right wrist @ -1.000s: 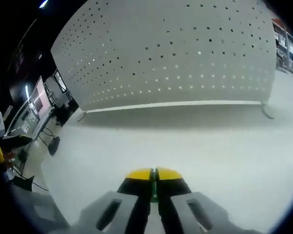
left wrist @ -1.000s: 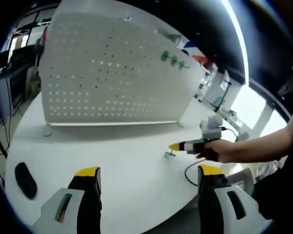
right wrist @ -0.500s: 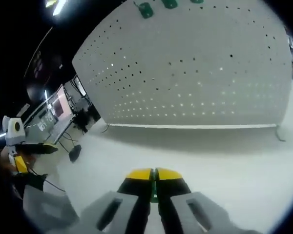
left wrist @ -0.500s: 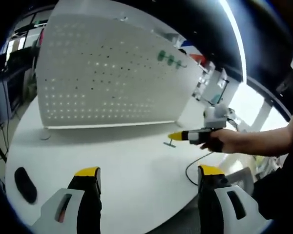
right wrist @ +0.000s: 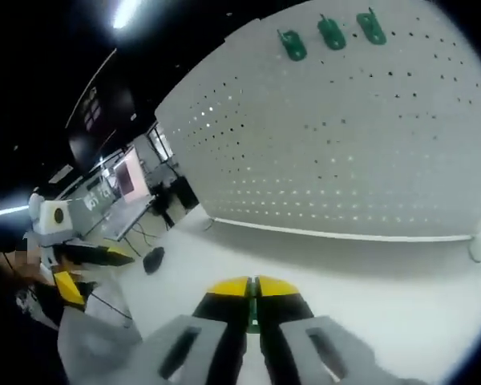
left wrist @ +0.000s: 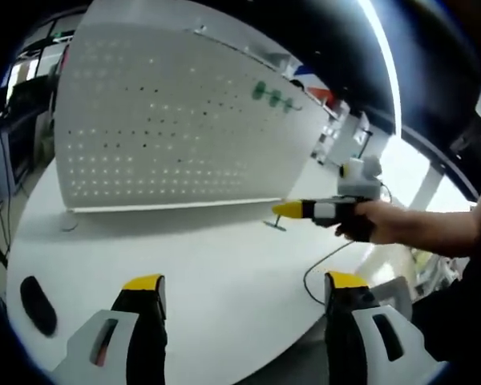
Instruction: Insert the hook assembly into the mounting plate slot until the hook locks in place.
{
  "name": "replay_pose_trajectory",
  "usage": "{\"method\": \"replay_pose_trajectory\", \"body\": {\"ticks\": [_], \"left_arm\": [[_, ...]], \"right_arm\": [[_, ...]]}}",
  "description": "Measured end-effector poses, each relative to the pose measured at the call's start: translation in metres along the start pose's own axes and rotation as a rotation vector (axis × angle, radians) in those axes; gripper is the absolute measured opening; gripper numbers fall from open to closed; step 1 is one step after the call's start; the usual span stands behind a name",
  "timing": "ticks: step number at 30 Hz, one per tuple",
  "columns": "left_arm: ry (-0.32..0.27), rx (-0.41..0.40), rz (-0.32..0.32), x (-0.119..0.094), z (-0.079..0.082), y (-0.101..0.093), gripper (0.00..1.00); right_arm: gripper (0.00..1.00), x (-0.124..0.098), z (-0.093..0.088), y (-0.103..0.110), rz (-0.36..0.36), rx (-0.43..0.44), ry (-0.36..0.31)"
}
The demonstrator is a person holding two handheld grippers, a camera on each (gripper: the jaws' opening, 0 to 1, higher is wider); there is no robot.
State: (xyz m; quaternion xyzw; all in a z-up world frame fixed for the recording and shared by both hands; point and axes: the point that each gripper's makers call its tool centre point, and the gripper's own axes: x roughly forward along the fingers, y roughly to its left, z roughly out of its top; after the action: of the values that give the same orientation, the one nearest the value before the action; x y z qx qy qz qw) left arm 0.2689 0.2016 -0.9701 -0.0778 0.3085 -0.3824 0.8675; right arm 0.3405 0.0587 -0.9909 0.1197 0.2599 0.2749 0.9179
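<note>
The round white worktop (left wrist: 216, 273) carries everything, and the tall white perforated mounting plate (left wrist: 168, 128) stands upright on it, serving as the landmark. It stands on edge, presumably so its holes face the person for loading. High on the plate near its upper corner sit three small green hooks (right wrist: 332, 34) in a row, already hung.

In front of the plate's lower right corner, seen from the left gripper view, the right gripper (left wrist: 282, 211) is held out by a bare hand (left wrist: 369, 224), its yellow-tipped jaws pressed together on a slim green hook assembly (left wrist: 275, 224) that dangles just below the tips, clear of the worktop and still apart from the plate. In the right gripper view a green sliver shows between the closed jaws (right wrist: 253, 289), which point at the plate's lower face; this looks like the carry towards a slot.

The left gripper (left wrist: 240, 282) idles with jaws spread wide and nothing between them, back from the plate. A small black oval object (left wrist: 37, 305) lies at the worktop's near left edge.
</note>
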Motion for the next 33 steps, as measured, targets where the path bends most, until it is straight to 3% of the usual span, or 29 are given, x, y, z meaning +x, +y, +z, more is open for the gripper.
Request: {"method": "replay_pose_trajectory", "body": {"ticks": [10,16,33], "left_arm": [[0.0,-0.016,-0.031,0.0,0.004,-0.006,0.82],[0.011,-0.03,-0.06,-0.001,0.001,-0.013,0.8],[0.015,-0.121,-0.217,-0.004,0.008,-0.041,0.68]], "right_arm": [[0.0,-0.011,0.003,0.079,0.345,-0.104,-0.021],[0.0,-0.02,0.003,0.109,0.453,-0.142,-0.019],[0.0,-0.048,0.003,0.16,0.718,-0.238,0.018]]}}
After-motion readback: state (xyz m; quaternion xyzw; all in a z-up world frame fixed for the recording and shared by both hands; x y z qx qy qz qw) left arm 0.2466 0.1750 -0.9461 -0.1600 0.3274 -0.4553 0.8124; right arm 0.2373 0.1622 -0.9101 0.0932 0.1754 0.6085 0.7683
